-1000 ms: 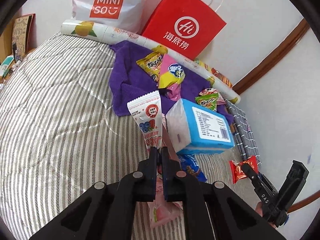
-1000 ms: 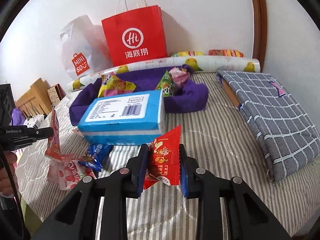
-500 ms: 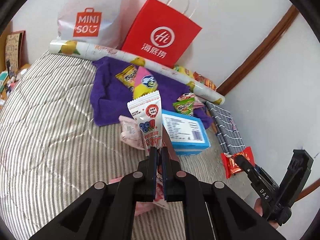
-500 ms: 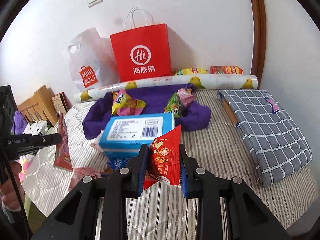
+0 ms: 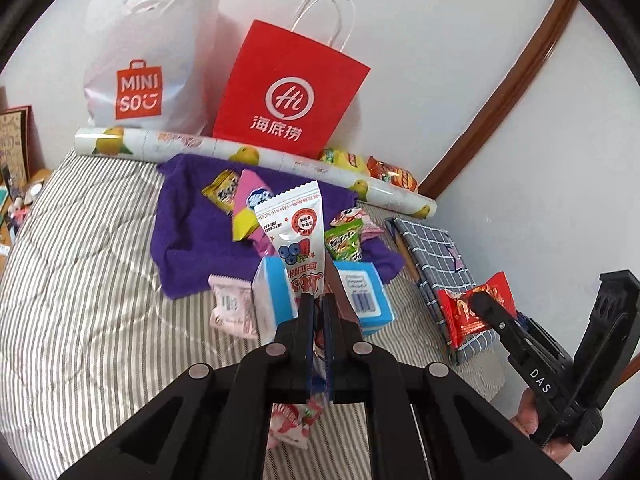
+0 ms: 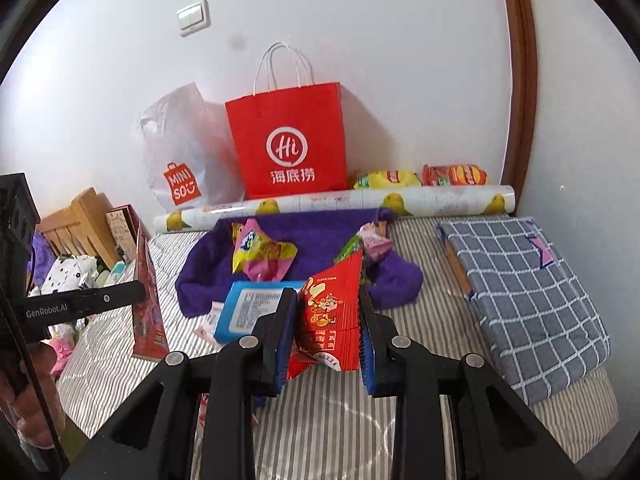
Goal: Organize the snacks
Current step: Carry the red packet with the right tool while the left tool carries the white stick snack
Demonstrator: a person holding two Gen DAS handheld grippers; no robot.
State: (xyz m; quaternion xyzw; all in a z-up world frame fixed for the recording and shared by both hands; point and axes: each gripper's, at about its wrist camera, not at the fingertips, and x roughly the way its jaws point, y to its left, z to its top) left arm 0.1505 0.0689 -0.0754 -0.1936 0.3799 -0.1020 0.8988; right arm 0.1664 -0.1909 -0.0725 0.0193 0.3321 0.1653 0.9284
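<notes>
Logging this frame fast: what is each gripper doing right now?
Left gripper: closed on a white berry snack packet.
Right gripper: closed on a red snack packet.

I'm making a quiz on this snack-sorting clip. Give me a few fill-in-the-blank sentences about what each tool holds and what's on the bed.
The left tool is shut on a white fruit-print ____.
The right tool grips a snack packet coloured ____.
Several snacks lie on a ____ towel.
The paper bag against the wall is ____.

Missing words: packet; red; purple; red
</notes>
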